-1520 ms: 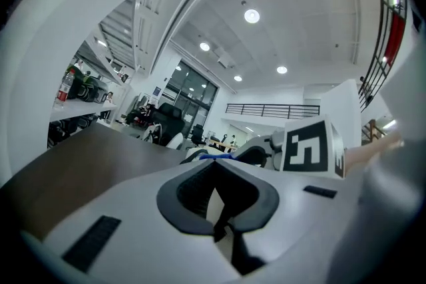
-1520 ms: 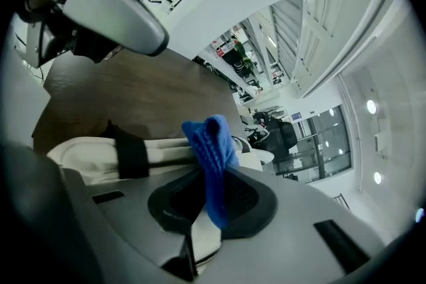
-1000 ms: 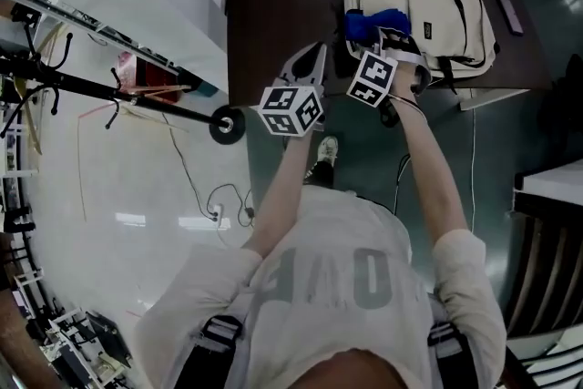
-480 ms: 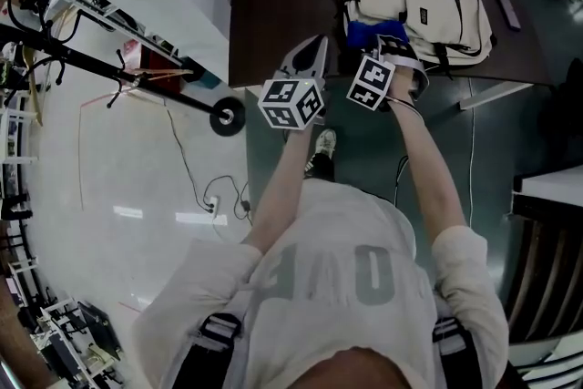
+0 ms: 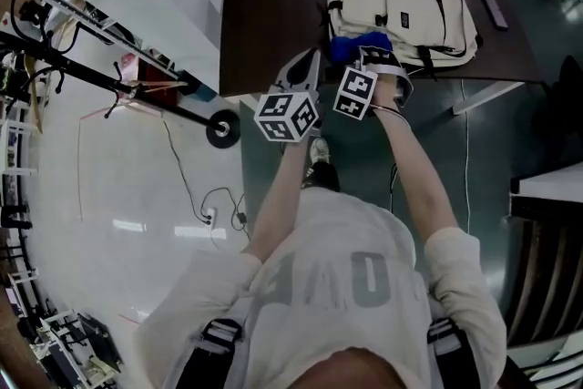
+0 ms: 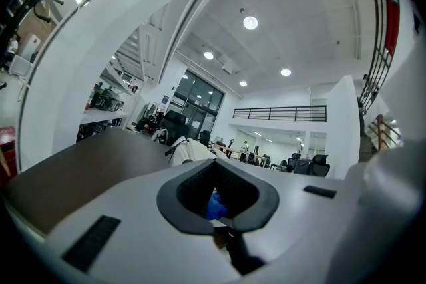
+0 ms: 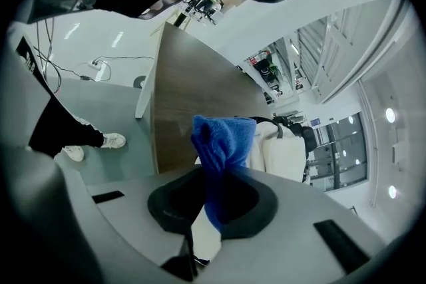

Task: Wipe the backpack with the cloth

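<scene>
We seem to be in a large open-plan office: swivel chairs [image 6: 318,163], a railed mezzanine [image 6: 279,114], recessed ceiling lights [image 6: 250,22], tall glass doors [image 6: 198,118], and cables [image 5: 182,170] trailing across a polished floor [image 5: 118,150].

Right gripper [image 7: 212,209] jaws closed on blue cloth [image 7: 223,143], which stands bunched above the jaw opening. Just behind it: brown table [image 7: 193,86], with the cream backpack [image 7: 287,155] and its black straps to the cloth's right. Left: grey floor [image 7: 106,106], dark trouser leg, white shoes [image 7: 112,140], cable [image 7: 66,70] running to a plug.
</scene>
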